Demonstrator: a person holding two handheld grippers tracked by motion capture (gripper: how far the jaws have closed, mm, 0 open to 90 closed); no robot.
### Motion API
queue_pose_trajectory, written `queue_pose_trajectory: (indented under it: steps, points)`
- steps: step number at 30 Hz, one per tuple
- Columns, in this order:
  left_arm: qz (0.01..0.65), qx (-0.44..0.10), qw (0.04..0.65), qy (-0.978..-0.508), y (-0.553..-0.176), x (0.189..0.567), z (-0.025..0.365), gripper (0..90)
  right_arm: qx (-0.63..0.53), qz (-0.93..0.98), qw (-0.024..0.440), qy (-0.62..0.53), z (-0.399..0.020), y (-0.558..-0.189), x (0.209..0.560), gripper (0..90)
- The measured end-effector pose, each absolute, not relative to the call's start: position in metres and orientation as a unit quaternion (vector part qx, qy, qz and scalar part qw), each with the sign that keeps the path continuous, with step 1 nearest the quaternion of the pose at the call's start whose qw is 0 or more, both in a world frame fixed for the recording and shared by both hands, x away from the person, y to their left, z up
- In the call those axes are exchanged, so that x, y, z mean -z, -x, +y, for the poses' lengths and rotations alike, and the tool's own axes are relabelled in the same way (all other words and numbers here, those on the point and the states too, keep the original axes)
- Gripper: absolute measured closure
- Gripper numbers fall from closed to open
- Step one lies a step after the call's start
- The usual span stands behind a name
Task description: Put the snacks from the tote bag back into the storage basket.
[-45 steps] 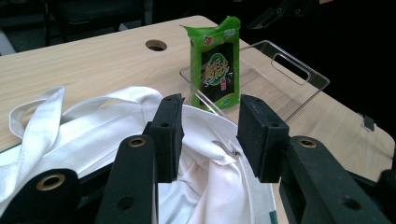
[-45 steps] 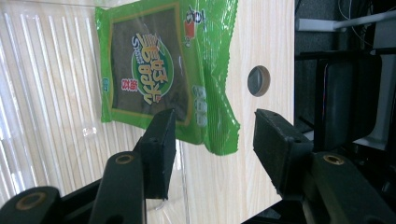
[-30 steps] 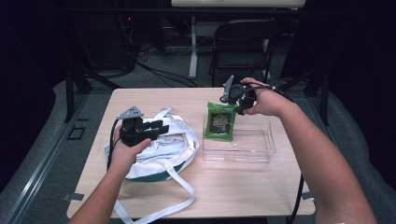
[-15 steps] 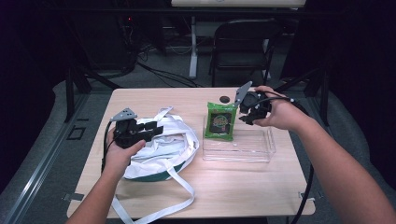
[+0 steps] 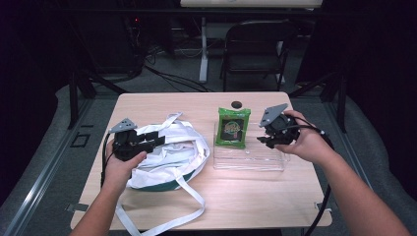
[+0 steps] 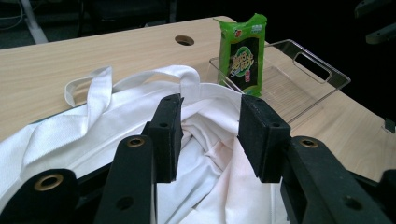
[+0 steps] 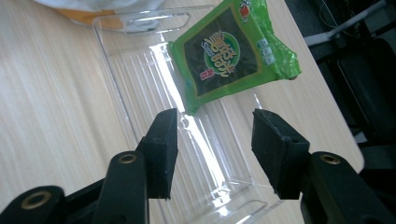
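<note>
Two grippers are over a light wood table (image 5: 255,196). Left gripper (image 5: 156,140) hangs over a white cloth bag (image 5: 172,152) w/ long straps, which lies on the table's left half. In the left gripper view its jaws stand part open above the bag's mouth, folds of white fabric below & between them; pads don't press on the cloth, so nothing is pinched.

Right gripper (image 5: 261,141) hovers at the right end of a clear plastic tray (image 5: 246,162), which sits on the table just right of the bag. Its jaws are spread wide w/ nothing between them, and have just been closing a little. A green snack packet (image 5: 233,128) stands upright at the tray's far left corner, leaning on the tray wall, apart from both grippers. In the right gripper view the packet (image 7: 231,53) lies ahead of the jaws, tray floor between.
</note>
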State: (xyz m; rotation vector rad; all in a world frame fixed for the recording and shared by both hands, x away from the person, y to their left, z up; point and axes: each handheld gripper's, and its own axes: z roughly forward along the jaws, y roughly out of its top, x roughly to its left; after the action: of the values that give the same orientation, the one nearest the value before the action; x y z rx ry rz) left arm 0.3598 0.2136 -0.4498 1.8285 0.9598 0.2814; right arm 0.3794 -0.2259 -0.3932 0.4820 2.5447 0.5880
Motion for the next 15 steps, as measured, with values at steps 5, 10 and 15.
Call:
queue_pose_trajectory:
  steps: [5,10,15]
  points:
    - [0.404,-0.118,0.504,-0.754,-0.355,0.456,0.217,59.6,-0.257,0.915,0.233,-0.209,-0.236,-0.364,0.41,50.7]
    - [0.409,-0.13,0.495,-0.756,-0.347,0.466,0.221,59.2,-0.297,0.893,0.232,-0.246,-0.246,-0.346,0.429,50.7]
    - [0.412,-0.139,0.492,-0.754,-0.338,0.476,0.226,58.9,-0.314,0.877,0.236,-0.279,-0.256,-0.326,0.45,50.9]
